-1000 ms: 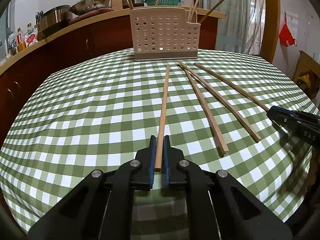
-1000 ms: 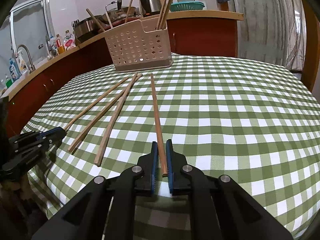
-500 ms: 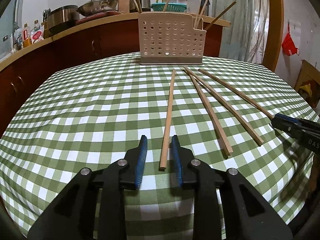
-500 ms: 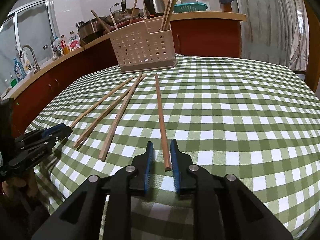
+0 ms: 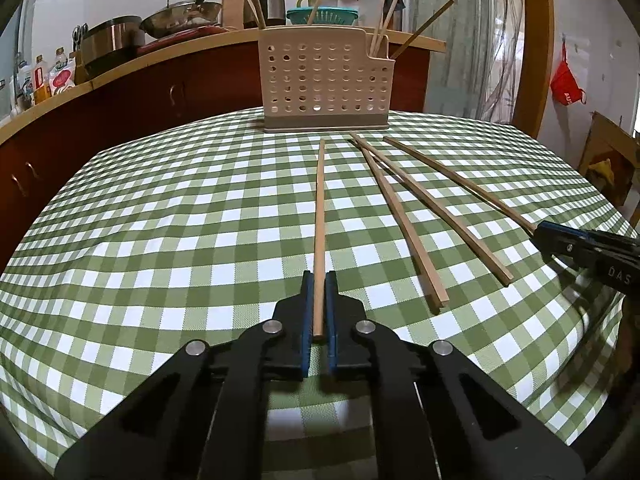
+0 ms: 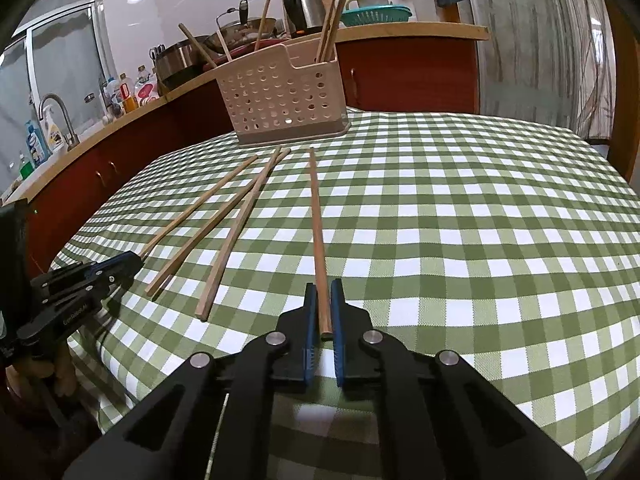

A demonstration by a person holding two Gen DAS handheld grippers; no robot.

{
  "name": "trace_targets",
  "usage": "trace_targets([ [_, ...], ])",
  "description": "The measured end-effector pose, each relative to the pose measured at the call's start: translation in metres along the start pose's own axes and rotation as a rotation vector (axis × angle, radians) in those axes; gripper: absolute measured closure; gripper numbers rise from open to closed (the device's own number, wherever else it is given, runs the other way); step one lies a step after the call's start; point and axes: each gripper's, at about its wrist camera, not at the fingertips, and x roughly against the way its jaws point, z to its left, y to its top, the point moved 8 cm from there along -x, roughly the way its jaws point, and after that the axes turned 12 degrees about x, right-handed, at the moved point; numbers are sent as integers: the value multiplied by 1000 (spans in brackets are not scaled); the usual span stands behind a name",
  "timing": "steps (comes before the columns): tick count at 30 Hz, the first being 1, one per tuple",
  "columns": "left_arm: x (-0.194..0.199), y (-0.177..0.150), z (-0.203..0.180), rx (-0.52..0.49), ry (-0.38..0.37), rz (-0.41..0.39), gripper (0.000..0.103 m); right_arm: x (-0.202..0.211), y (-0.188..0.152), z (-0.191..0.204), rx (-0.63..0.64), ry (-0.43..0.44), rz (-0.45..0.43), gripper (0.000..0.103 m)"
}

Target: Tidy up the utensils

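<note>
Four wooden chopsticks lie on the green-checked tablecloth (image 5: 160, 240) in front of a beige perforated utensil holder (image 5: 324, 84) (image 6: 280, 96) that has several chopsticks standing in it. My left gripper (image 5: 319, 280) has its jaws closing tight on the near end of the leftmost chopstick (image 5: 320, 208), with the pads pressing on it. My right gripper (image 6: 323, 288) is likewise closing, pinching the near end of the rightmost chopstick (image 6: 316, 220). Each gripper also shows in the other's view: the right gripper (image 5: 538, 230) and the left gripper (image 6: 136, 258). Two loose chopsticks (image 5: 400, 216) (image 6: 244, 224) lie between the held ones.
A wooden counter (image 5: 120, 76) runs behind the table with pots, a kettle (image 6: 304, 8), bottles and a teal basket (image 5: 322, 16). A sink tap (image 6: 56, 116) is at far left. The table edge falls away close under both grippers.
Half a second ago both grippers stood open around their chopstick ends. Now both have shut on them again. The chopsticks still lie flat on the cloth.
</note>
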Motion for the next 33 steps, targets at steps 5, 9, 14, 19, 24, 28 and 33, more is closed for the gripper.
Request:
trace_targets([
  [5, 10, 7, -1, -13, 0, -30, 97, 10, 8, 1, 14, -18, -32, 96],
  [9, 21, 18, -1, -11, 0, -62, 97, 21, 19, 2, 33, -39, -68, 96],
  [14, 43, 36, 2, 0, 1, -121, 97, 37, 35, 5, 55, -62, -123, 96],
  [19, 63, 56, 4, 9, 3, -174, 97, 50, 51, 7, 65, -69, -166, 96],
  [24, 83, 75, 5, 16, 8, -216, 97, 70, 71, 9, 85, -91, -222, 96],
  [28, 103, 90, 7, 27, 11, -250, 97, 89, 88, 7, 91, -110, -275, 96],
  [33, 117, 106, 9, 50, 2, -263, 97, 109, 108, 5, 96, -129, -327, 96],
])
